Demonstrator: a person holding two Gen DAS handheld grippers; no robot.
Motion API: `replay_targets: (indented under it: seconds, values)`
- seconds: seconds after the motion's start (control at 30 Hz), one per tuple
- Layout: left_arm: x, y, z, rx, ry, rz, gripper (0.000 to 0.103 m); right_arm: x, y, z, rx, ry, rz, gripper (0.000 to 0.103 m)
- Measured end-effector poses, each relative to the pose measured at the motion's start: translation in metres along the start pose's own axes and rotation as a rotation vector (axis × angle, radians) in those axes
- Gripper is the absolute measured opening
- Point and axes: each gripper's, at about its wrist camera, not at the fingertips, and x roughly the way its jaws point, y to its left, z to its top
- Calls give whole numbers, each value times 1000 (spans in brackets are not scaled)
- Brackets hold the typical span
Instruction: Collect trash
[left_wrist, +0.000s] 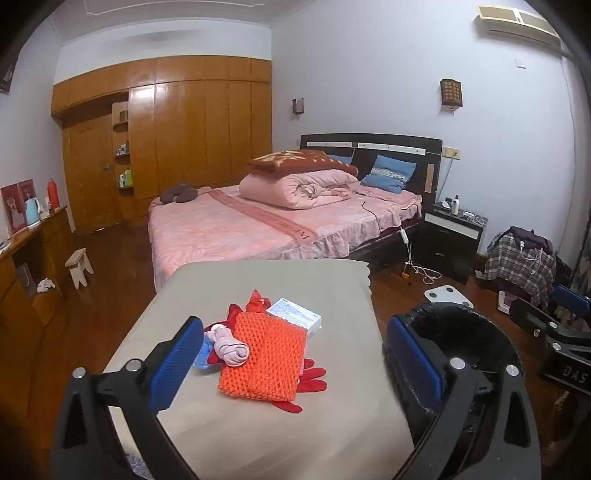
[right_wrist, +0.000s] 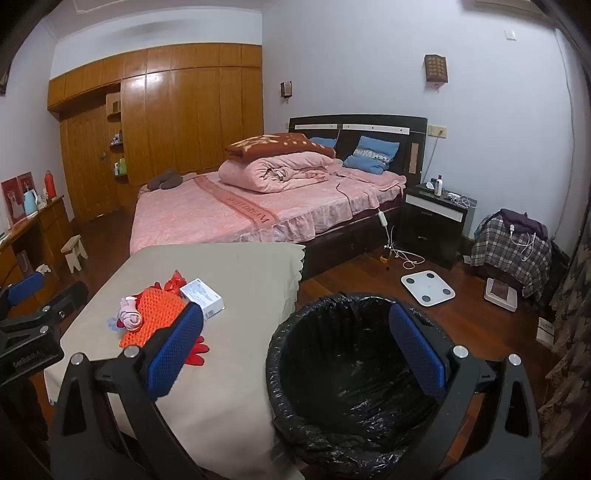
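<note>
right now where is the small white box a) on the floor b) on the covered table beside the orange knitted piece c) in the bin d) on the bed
b: the small white box lies on the covered table, touching the far edge of the orange knitted piece; the black-lined bin holds nothing visible.

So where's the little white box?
In both views, the white box lies on the beige table, touching the orange knitted mat's far right corner.

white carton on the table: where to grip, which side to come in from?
Take the white carton across its two long side faces, coming from above and slightly from the bin side. It lies flat, and its near-left end touches the orange crocheted pad, so that end is blocked; the right and far edges sit clear on the beige tablecloth. The left tool is open wide enough, I judge.
</note>
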Motion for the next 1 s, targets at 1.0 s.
replay_targets:
  seconds: [1.0]
  values:
    - [-2,5,3,-5,-4,1,97,-4,-2,1,0,2,-2,98]
